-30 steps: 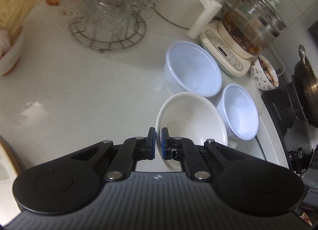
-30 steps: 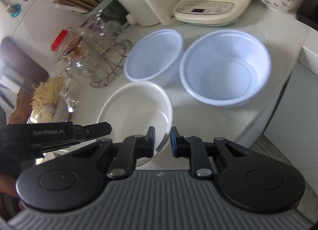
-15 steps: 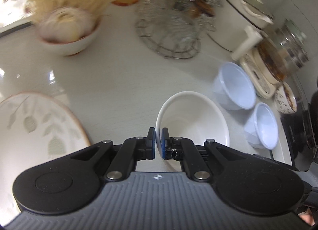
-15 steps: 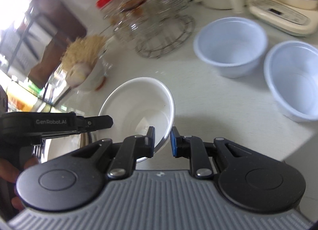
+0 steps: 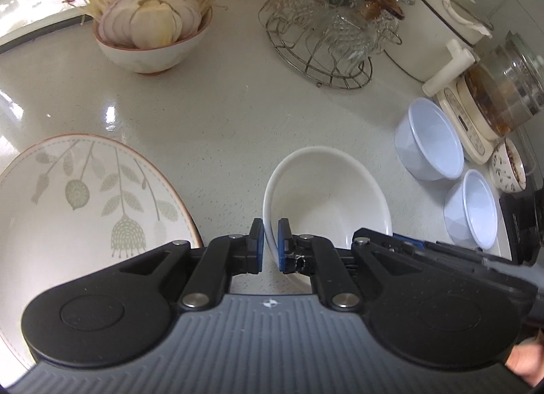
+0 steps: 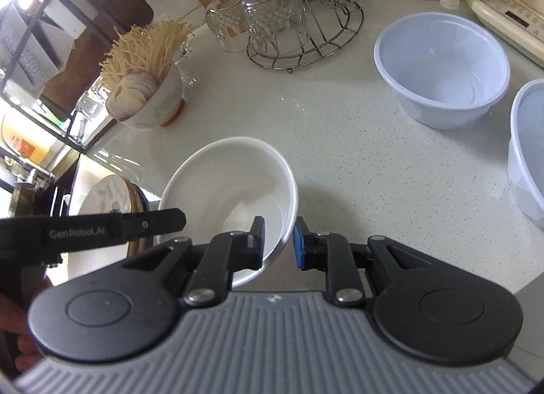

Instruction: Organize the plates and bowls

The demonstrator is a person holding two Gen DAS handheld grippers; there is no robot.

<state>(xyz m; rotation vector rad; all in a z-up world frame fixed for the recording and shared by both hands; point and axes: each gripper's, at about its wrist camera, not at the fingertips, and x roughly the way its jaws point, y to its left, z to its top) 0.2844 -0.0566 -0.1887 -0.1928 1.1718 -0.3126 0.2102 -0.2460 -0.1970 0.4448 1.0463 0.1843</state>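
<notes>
Both pairs of fingers straddle the rim of one white bowl, from opposite sides. On the left gripper the blue pads sit either side of the near-left rim; the wall shows as a thin white line between them, close against the inner pad, with a sliver of space on the outer side, so I cannot tell whether the rim is truly pinched or just let go. On the right gripper one finger is inside the bowl and the blue-padded one stands clear outside the wall with a visible gap, so this pair is released, though the rim is between them.

The white bowl rests on the speckled pale tabletop, with its shadow falling to one side. Just beside it, toward the left gripper, lies a large plate printed with grey-green leaves and edged in brown. Farther back stands a bowl of noodles and sliced onion, and near it a wire rack of upturned glass cups. Two pale blue plastic bowls sit side by side, well apart from the white bowl, next to a cream kettle base carrying a glass pot. A bit of the person's hand shows at the frame's lower corner.
</notes>
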